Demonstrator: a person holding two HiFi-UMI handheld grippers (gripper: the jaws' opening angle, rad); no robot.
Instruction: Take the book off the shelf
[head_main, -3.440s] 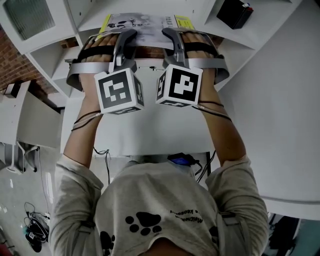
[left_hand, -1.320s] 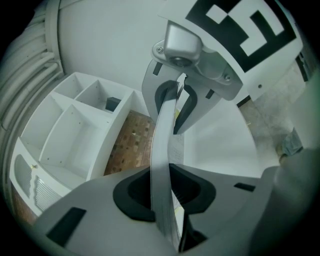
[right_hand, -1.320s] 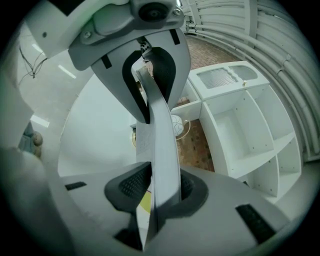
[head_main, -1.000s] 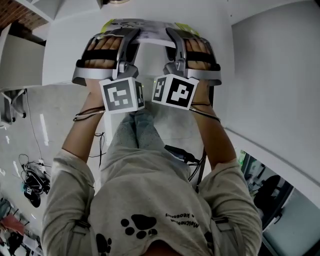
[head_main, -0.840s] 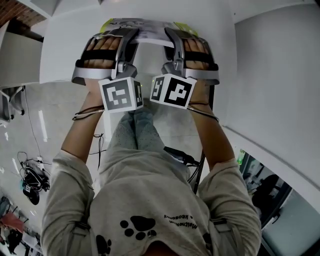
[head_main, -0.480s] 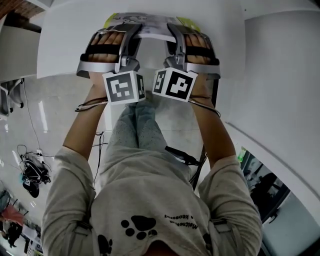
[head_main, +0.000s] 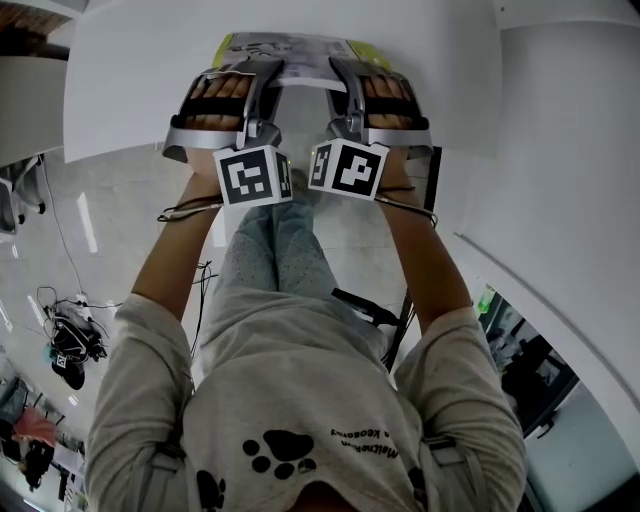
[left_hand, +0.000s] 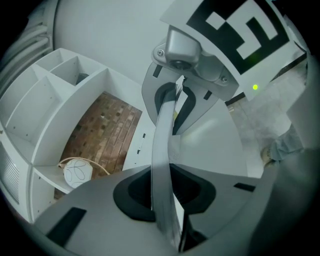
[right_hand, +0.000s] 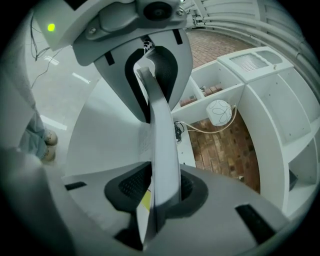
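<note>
Both grippers hold one thin book (head_main: 290, 52) by its near edge; it has a pale cover with yellow corners and hangs over a white table (head_main: 130, 95). My left gripper (head_main: 265, 72) is shut on the book's left part, my right gripper (head_main: 342, 72) on its right part. In the left gripper view the book (left_hand: 161, 150) runs edge-on between the dark pads (left_hand: 132, 192), with the other gripper at its far end. The right gripper view shows the same book (right_hand: 161, 145) clamped between the pads (right_hand: 130, 187).
A white shelf unit (left_hand: 55, 95) with open compartments and a brick back stands beyond the book, also seen as the shelf (right_hand: 270, 105). A round white object on a cable (right_hand: 220, 111) sits in one compartment. A white curved surface (head_main: 570, 200) lies to the right.
Both grippers have come down together with the book. The shelf compartments have left the head view and the white table now lies under the book. The grip is unchanged.
</note>
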